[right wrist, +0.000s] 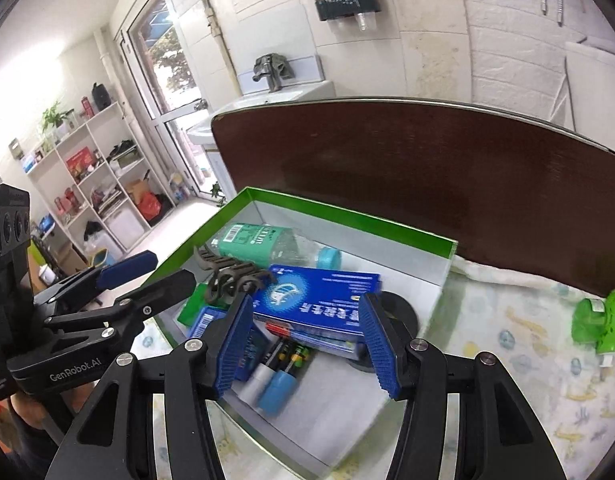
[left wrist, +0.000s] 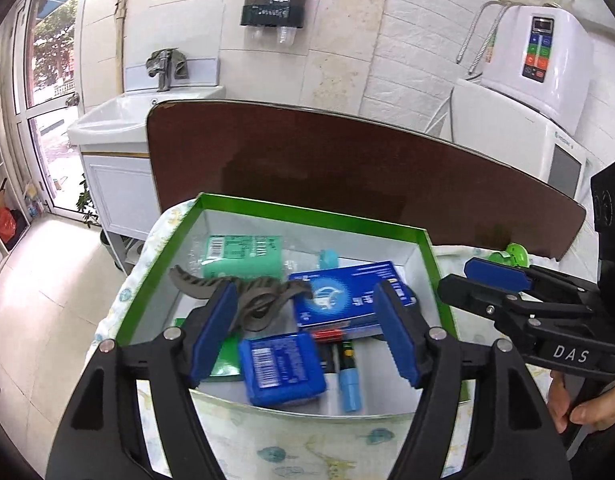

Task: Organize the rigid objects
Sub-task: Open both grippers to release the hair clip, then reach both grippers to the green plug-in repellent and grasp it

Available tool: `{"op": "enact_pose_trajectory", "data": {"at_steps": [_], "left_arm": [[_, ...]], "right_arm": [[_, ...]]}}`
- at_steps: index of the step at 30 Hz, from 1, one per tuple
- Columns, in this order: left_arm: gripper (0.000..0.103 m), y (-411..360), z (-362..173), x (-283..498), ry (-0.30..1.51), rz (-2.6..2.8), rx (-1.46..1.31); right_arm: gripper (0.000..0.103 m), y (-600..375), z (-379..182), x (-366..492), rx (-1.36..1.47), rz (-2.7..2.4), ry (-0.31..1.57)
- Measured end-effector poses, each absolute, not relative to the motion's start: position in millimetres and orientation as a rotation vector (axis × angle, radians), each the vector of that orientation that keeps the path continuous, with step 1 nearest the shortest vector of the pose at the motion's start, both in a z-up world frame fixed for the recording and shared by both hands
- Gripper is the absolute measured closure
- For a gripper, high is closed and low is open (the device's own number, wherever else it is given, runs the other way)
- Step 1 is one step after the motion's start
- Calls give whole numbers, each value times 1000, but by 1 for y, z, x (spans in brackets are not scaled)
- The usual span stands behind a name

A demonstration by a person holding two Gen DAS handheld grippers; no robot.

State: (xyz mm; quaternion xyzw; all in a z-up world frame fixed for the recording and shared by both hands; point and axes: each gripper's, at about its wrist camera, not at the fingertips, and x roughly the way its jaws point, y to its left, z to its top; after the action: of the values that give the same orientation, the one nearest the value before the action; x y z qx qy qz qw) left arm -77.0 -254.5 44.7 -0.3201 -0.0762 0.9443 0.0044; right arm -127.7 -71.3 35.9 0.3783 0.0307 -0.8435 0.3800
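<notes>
A green-rimmed white box (left wrist: 307, 214) (right wrist: 347, 220) sits on a patterned cloth. Inside lie a green-labelled clear bottle (left wrist: 239, 256) (right wrist: 259, 242), a dark hair claw clip (left wrist: 247, 292) (right wrist: 227, 278), a long blue carton (left wrist: 339, 292) (right wrist: 319, 298), a small blue box (left wrist: 281, 366), batteries (right wrist: 291, 354) and a blue-capped tube (left wrist: 349, 384) (right wrist: 277, 390). My left gripper (left wrist: 307, 332) is open and empty over the box's near side; it also shows in the right wrist view (right wrist: 147, 276). My right gripper (right wrist: 307, 344) is open and empty above the box; it also shows in the left wrist view (left wrist: 463, 276). A green plug-in device (right wrist: 599, 320) (left wrist: 511, 254) lies on the cloth right of the box.
A dark brown tabletop (left wrist: 347, 168) (right wrist: 427, 168) stretches behind the box. A white sink cabinet (left wrist: 115, 152) stands at back left, a white water appliance (left wrist: 539, 64) at back right. Shelving (right wrist: 91, 176) lines the left wall.
</notes>
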Motion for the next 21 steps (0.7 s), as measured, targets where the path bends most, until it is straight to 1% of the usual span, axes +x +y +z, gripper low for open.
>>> {"op": "enact_pose_trajectory", "data": {"at_steps": [5, 9, 12, 17, 19, 21], "left_arm": [[31, -193, 51, -86, -150, 2859, -981], [29, -141, 43, -103, -127, 2769, -1025], [30, -104, 35, -121, -136, 2698, -1064], [32, -51, 19, -152, -140, 2632, -1105], [33, -37, 12, -166, -156, 2605, -1134], [34, -24, 5, -180, -168, 2584, -1160]], "right_arm": [[46, -1, 45, -135, 971, -2263, -8], [46, 69, 40, -148, 1005, -2373, -119], [46, 122, 31, -161, 1051, -2446, -240], [46, 206, 10, -187, 1150, -2522, -501], [46, 227, 4, -198, 1166, -2520, -577], [46, 238, 0, -208, 1178, -2511, -614]]}}
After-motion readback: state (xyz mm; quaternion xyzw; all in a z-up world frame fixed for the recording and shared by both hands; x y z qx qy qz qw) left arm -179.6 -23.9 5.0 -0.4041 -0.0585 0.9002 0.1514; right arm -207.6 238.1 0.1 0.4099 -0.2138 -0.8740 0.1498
